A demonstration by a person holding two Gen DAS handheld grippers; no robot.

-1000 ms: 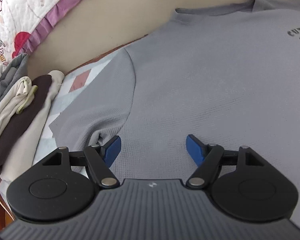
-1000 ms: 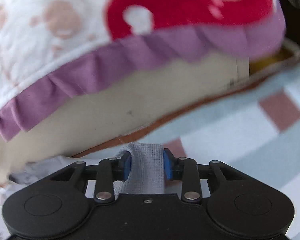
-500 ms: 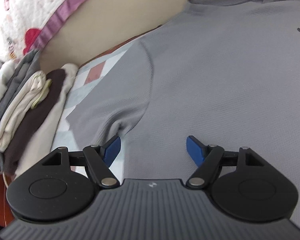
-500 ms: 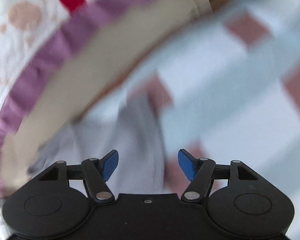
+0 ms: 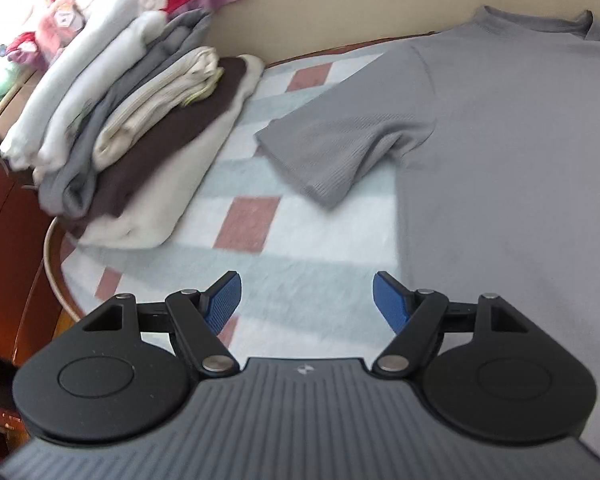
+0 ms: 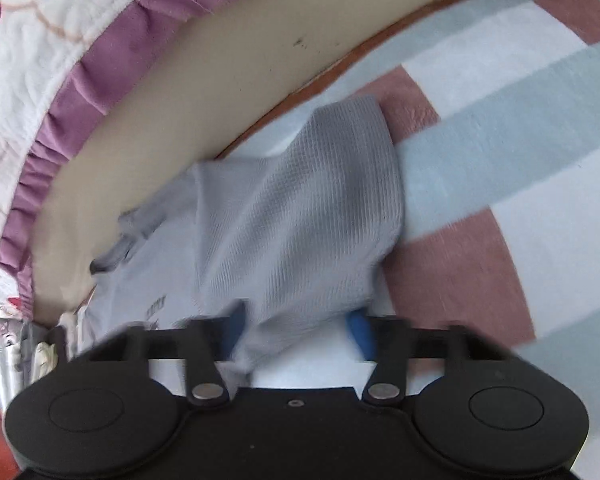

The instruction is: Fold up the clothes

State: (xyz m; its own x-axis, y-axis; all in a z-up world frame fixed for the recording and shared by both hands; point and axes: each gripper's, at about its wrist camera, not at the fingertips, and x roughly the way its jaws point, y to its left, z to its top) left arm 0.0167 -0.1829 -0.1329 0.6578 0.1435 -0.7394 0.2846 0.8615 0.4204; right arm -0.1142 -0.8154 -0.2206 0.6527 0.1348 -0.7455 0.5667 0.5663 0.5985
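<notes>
A grey T-shirt [image 5: 508, 152] lies flat, front up, on a checked bedspread [image 5: 300, 240]. Its short sleeve [image 5: 340, 148] spreads out to the left. My left gripper [image 5: 307, 300] is open and empty, hovering over the bedspread just left of the shirt's side edge. In the right wrist view the shirt's other sleeve [image 6: 300, 216] lies loose on the bedspread, and my right gripper [image 6: 296, 330] is open just behind it, with the sleeve's near edge lying between the blue fingertips.
A stack of folded clothes [image 5: 140, 120] sits at the left of the bedspread. A beige headboard [image 6: 204, 92] and a quilt with purple frill [image 6: 100, 68] run along the back. A red-brown wooden edge [image 5: 4, 240] lies at far left.
My right gripper has opened and let go of the sleeve, then drawn back. My left gripper has swung left off the shirt body, bringing the folded stack into view.
</notes>
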